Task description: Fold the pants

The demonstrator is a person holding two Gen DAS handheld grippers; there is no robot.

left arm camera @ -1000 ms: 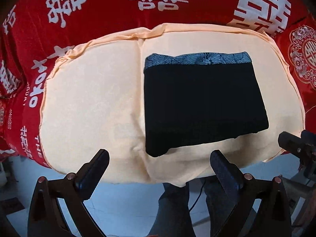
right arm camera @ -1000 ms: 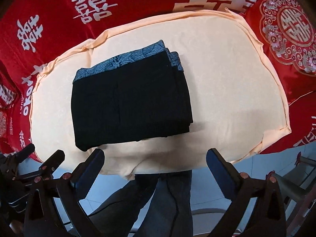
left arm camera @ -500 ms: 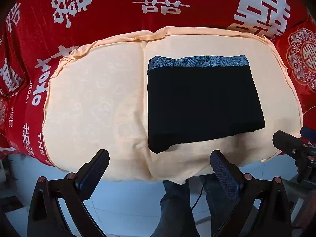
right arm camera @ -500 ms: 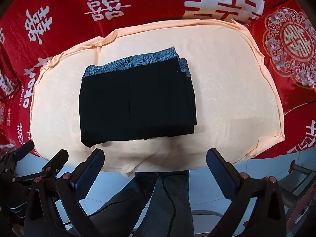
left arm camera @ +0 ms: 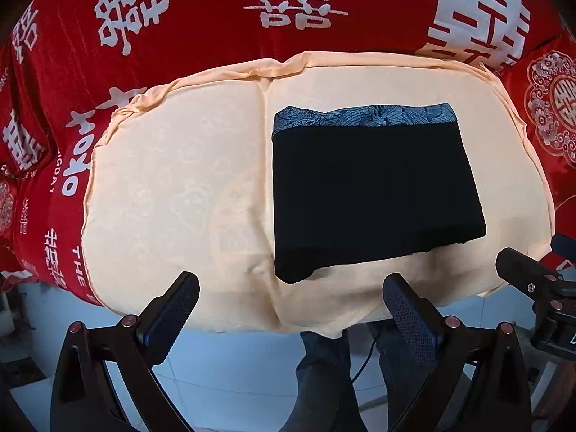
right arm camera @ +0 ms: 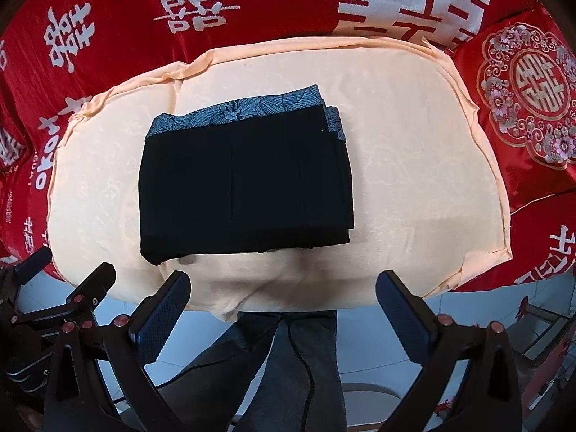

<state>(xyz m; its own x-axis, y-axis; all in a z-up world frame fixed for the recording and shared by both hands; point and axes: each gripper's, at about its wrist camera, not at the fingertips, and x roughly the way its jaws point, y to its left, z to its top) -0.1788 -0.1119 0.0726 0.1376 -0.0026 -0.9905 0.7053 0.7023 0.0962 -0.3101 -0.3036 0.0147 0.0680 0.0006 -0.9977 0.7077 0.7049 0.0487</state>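
Observation:
The black pants (left arm camera: 374,194) lie folded into a compact rectangle on a peach cloth (left arm camera: 172,187), a blue patterned waistband along the far edge. In the right wrist view the pants (right arm camera: 244,183) show stacked layers at their right side. My left gripper (left arm camera: 291,289) hangs open off the near edge of the cloth, below and left of the pants, holding nothing. My right gripper (right arm camera: 284,288) is open too, just short of the pants' near edge, empty. Each gripper shows in the other's view: the right one (left arm camera: 532,280), the left one (right arm camera: 64,280).
The peach cloth (right arm camera: 414,165) covers a surface draped in red fabric (left arm camera: 216,18) with white characters. A red embroidered cushion (right arm camera: 529,97) sits at the right. A person's legs in dark jeans (right arm camera: 288,367) stand below over a pale tiled floor.
Both grippers have drawn back slightly from the pants, which sit a little further up and away in both views. The pants lie unchanged.

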